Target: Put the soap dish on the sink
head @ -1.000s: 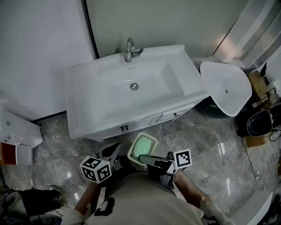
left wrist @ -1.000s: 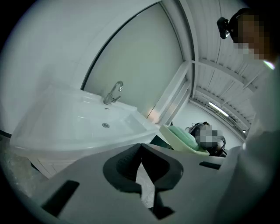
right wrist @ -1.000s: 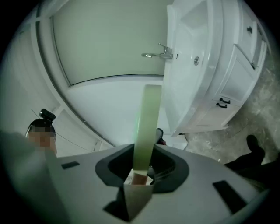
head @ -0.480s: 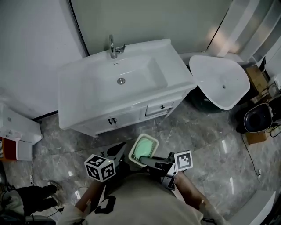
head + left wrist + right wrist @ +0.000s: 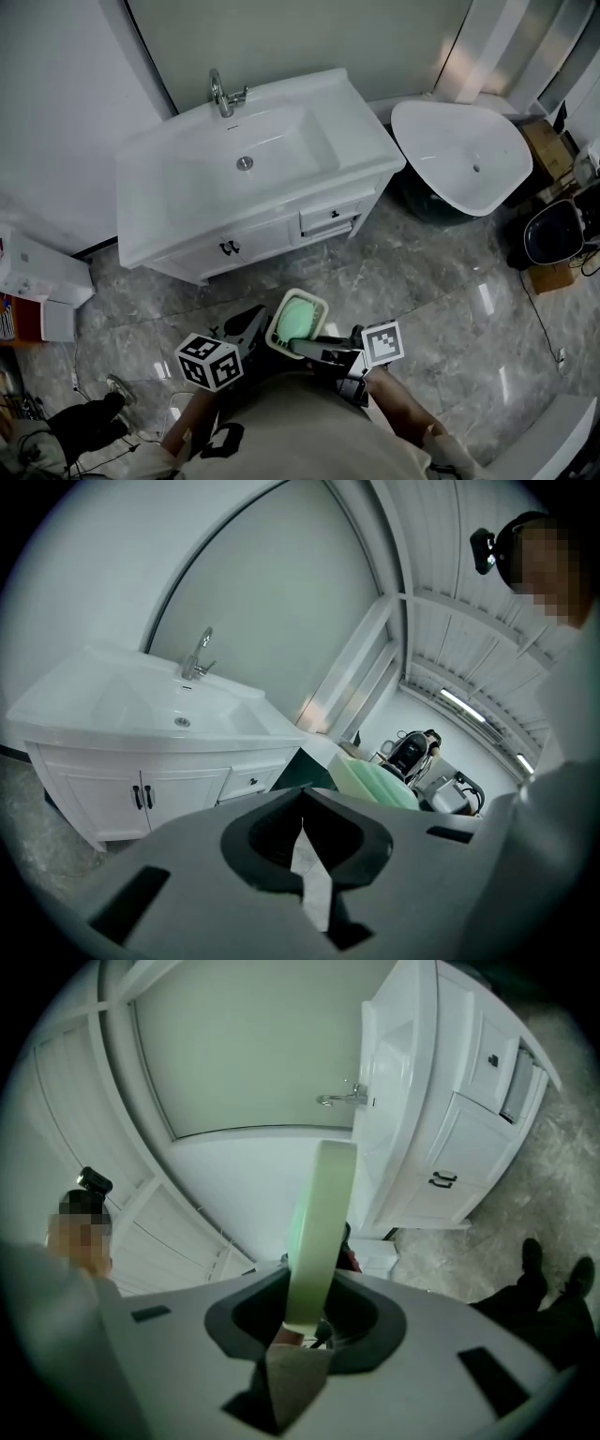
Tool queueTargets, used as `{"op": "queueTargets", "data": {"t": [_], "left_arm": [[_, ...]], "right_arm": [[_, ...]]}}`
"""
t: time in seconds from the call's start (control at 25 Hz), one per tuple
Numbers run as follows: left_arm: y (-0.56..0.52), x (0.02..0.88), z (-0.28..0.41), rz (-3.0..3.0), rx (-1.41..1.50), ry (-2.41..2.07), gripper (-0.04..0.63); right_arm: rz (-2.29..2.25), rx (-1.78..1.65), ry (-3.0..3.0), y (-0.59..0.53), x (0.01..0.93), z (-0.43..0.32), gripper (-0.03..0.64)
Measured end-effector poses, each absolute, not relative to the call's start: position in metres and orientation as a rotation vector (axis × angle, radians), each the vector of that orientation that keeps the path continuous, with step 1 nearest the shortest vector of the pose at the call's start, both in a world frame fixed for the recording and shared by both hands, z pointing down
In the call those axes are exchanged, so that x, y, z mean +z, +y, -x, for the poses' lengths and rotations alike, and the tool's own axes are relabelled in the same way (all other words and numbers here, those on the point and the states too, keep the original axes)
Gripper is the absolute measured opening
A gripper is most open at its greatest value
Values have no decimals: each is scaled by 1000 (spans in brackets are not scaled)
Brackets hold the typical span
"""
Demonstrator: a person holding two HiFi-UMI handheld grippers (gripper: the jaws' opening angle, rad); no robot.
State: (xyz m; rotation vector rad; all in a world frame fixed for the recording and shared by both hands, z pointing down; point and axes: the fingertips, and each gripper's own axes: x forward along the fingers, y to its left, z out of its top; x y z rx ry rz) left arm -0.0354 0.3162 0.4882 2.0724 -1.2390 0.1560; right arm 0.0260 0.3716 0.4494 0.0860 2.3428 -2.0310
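Note:
The soap dish (image 5: pixel 298 321), cream with a green inside, hangs over the marble floor in front of the white sink (image 5: pixel 361 131). My right gripper (image 5: pixel 293 345) is shut on its near rim. In the right gripper view the dish (image 5: pixel 319 1227) stands edge-on between the jaws of the right gripper (image 5: pixel 302 1314), with the sink (image 5: pixel 398 1072) beyond it. My left gripper (image 5: pixel 247 324) is just left of the dish, shut and empty. In the left gripper view the left gripper (image 5: pixel 301 803) has its jaws together, the dish (image 5: pixel 375 782) shows to its right, and the sink (image 5: pixel 112 700) stands ahead on the left.
A chrome faucet (image 5: pixel 221 94) stands at the sink's back edge. One vanity drawer (image 5: pixel 328 217) is slightly pulled out. A second white basin (image 5: pixel 459 155) stands to the right, with a black bin (image 5: pixel 553 234) and boxes beyond. A white box (image 5: pixel 37 272) sits at the left.
In the head view the vanity has slid left and up, leaving more floor between it and the dish. Both grippers keep their places near my body, the right still holding the dish.

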Motion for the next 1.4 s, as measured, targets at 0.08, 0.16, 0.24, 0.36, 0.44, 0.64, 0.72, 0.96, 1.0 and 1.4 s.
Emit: {"op": "queueTargets", "data": {"t": [0.08, 0.16, 0.24, 0.36, 0.44, 0.64, 0.72, 0.96, 1.0, 1.4], "left_arm": [[313, 485, 33, -2085, 161, -1229, 20], [309, 483, 30, -2100, 163, -1207, 20], [301, 482, 28, -2121, 167, -1185, 20], [285, 476, 31, -2156, 153, -1166, 20], [277, 475, 34, -2161, 125, -1150, 20], [259, 471, 54, -2176, 89, -1133, 20], [249, 468, 67, -2180, 79, -1144, 20], [222, 467, 121, -2152, 49, -1198, 20], [221, 468, 127, -2145, 47, -1203, 20], [202, 486, 174, -2100, 21, -1224, 20]], "right_arm": [[-68, -2026, 2352, 372, 451, -28, 101], [-47, -2029, 2351, 371, 453, -31, 101], [-15, -2023, 2353, 367, 453, -34, 103], [66, -2001, 2368, 356, 451, -38, 107], [120, -1979, 2373, 347, 449, -40, 107], [163, -1886, 2333, 310, 428, -27, 110], [165, -1858, 2337, 297, 422, -15, 110], [157, -1853, 2372, 264, 426, 23, 110], [143, -1847, 2380, 260, 424, 29, 110], [194, -1866, 2422, 262, 429, 52, 109]]}}
